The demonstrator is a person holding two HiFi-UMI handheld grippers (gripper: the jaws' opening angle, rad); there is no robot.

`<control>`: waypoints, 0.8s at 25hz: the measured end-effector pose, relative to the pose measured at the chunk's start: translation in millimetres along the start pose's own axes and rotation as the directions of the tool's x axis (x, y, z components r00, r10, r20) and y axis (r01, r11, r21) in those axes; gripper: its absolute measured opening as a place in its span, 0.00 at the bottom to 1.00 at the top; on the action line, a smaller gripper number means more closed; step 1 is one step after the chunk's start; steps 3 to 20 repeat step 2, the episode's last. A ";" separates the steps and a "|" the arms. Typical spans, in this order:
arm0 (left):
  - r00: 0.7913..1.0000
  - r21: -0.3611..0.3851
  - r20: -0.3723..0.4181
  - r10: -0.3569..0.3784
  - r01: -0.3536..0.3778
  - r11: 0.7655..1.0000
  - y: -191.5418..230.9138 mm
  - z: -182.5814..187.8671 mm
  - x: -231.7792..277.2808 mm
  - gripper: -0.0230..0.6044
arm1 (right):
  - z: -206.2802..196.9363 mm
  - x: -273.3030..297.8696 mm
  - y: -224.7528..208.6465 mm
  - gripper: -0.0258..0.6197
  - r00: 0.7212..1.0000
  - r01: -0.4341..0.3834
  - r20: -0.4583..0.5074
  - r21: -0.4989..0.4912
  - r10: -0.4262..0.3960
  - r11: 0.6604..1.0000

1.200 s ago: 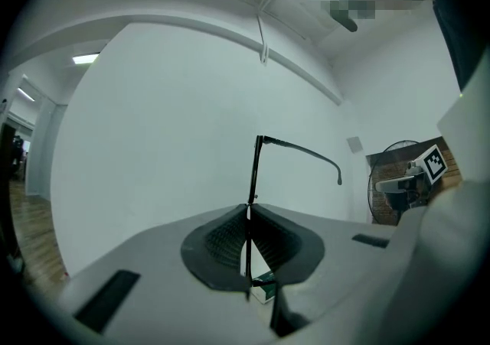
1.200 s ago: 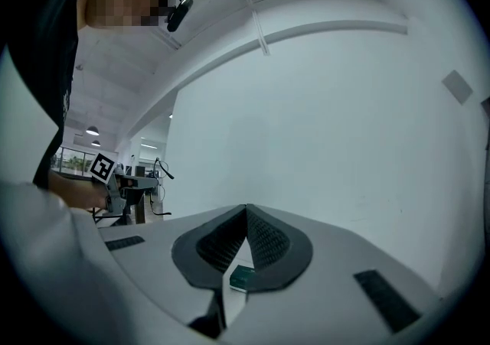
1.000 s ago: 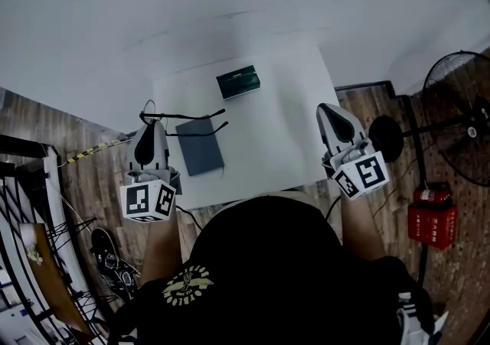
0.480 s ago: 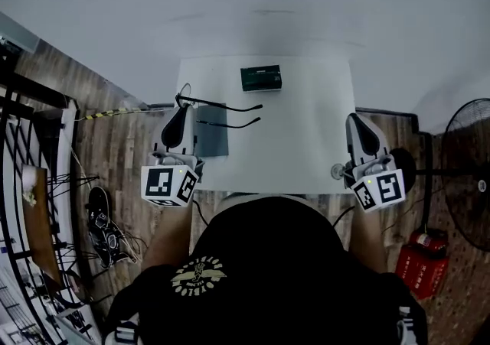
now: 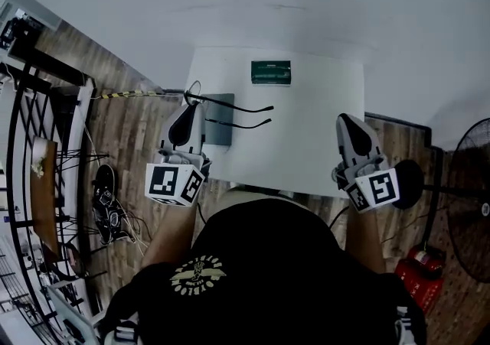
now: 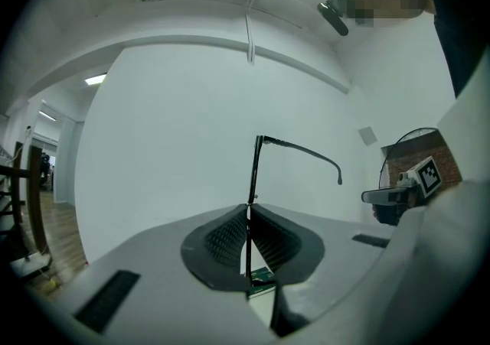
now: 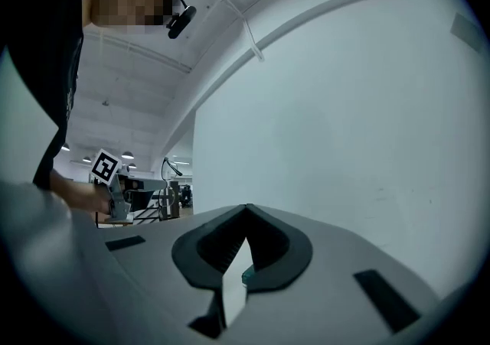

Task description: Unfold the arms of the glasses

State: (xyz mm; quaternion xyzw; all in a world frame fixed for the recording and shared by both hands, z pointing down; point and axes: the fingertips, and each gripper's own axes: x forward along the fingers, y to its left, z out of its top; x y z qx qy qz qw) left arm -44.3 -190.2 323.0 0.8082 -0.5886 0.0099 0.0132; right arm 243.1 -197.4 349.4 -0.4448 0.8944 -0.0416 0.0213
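Left gripper (image 5: 189,105) is pinching the glasses (image 5: 227,111) by their thin front, right gripper (image 5: 349,123) is sitting closed, empty. I'm guessing that skinny hold twists and they slip out.

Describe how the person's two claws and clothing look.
The left claw and right claw are light grey tapered shells with black ribbed pads inside. Each carries a white cube printed with black square markers at its rear. The person wears a black top with a pale emblem.
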 end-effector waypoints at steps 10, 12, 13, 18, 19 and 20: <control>1.000 0.003 -0.009 -0.007 0.007 1.000 -8.5 -1.9 4.6 0.07 | -1.9 4.1 -2.1 0.04 1.000 -0.008 -0.002 0.014 0.008 1.000; 1.000 0.003 -0.009 -0.007 0.007 1.000 -8.5 -1.9 4.6 0.07 | -1.9 4.1 -2.1 0.04 1.000 -0.008 -0.002 0.014 0.008 1.000; 1.000 0.003 -0.009 -0.007 0.007 1.000 -8.5 -1.9 4.6 0.07 | -1.9 4.1 -2.1 0.04 1.000 -0.008 -0.002 0.014 0.008 1.000; 1.000 0.003 -0.009 -0.007 0.007 1.000 -8.5 -1.9 4.6 0.07 | -1.9 4.1 -2.1 0.04 1.000 -0.008 -0.002 0.014 0.008 1.000; 1.000 0.003 -0.009 -0.007 0.007 1.000 -8.5 -1.9 4.6 0.07 | -1.9 4.1 -2.1 0.04 1.000 -0.008 -0.002 0.014 0.008 1.000; 1.000 0.003 -0.009 -0.007 0.007 1.000 -8.5 -1.9 4.6 0.07 | -1.9 4.1 -2.1 0.04 1.000 -0.008 -0.002 0.014 0.008 1.000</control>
